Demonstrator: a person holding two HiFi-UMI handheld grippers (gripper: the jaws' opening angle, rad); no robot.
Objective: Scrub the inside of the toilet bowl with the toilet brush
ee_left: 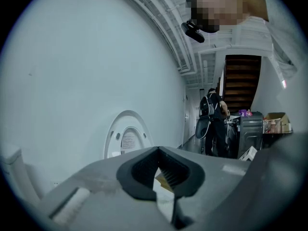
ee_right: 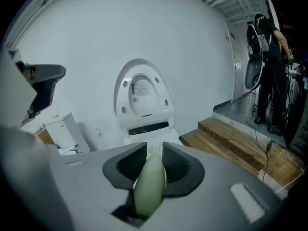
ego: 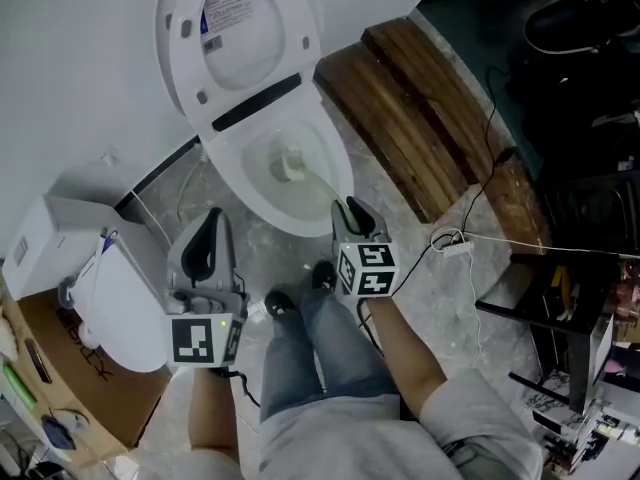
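Observation:
The white toilet (ego: 232, 158) stands against the wall with its lid (ego: 240, 28) raised. In the bowl lies the pale head of the toilet brush (ego: 291, 164). My right gripper (ego: 351, 210) hangs at the bowl's near right rim, shut on the brush's pale green handle (ee_right: 148, 183), which runs up between the pads toward the toilet (ee_right: 142, 100). Left of the bowl and apart from it, my left gripper (ego: 211, 224) is held over the floor. Its fingertips meet and nothing is between them in the left gripper view, where the lid (ee_left: 126, 137) shows beyond the left gripper (ee_left: 158, 153).
Wooden steps (ego: 420, 108) lie right of the toilet. A white box (ego: 55, 230), a loose white seat (ego: 120, 303) and a cardboard box (ego: 70, 368) sit at left. A cable with an adapter (ego: 455, 246) crosses the floor toward a black rack (ego: 560, 313). A person (ee_right: 267, 66) stands far off.

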